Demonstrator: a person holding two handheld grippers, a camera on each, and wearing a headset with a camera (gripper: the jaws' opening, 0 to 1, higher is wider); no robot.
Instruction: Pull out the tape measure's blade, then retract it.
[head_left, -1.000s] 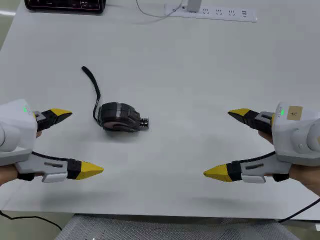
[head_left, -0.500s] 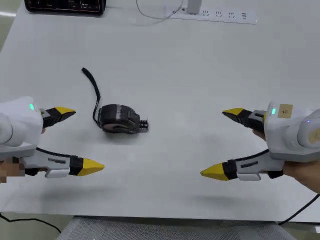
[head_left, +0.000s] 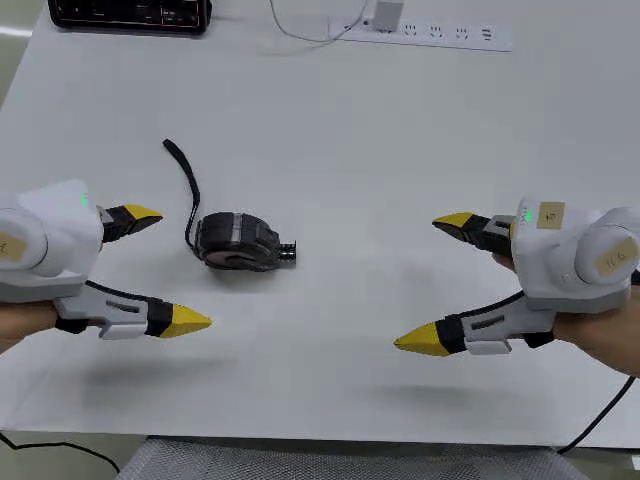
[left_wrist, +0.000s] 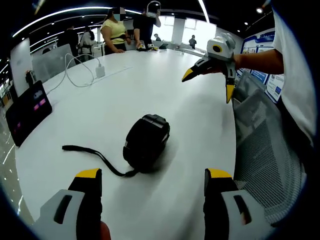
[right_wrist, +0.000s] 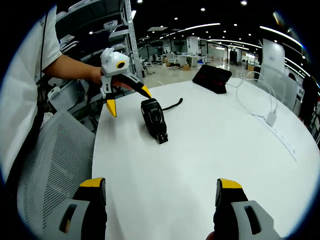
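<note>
The tape measure (head_left: 238, 240) lies on its side on the white bench (head_left: 380, 150), left of centre and towards the near edge. Its case is rounded, black with dark grey panels, and the side that faces up looks slightly reddish. A small black blade tip (head_left: 288, 250) pokes from the case's right end, with the blade wound in. A thin black wrist strap (head_left: 185, 180) leaves the case's left side and snakes away towards the far left. The left gripper (head_left: 185, 268) hovers just left of the case, not touching it, its yellow-tipped jaws spread wide and holding nothing. The right gripper (head_left: 414, 282) hangs well apart to the right, jaws likewise parted and empty, pointing back at the tape measure. Along the bench's far edge lie a white power strip (head_left: 430, 30) with a white cable (head_left: 300, 25) and, at the far left, a flat dark device (head_left: 130, 12).
</note>
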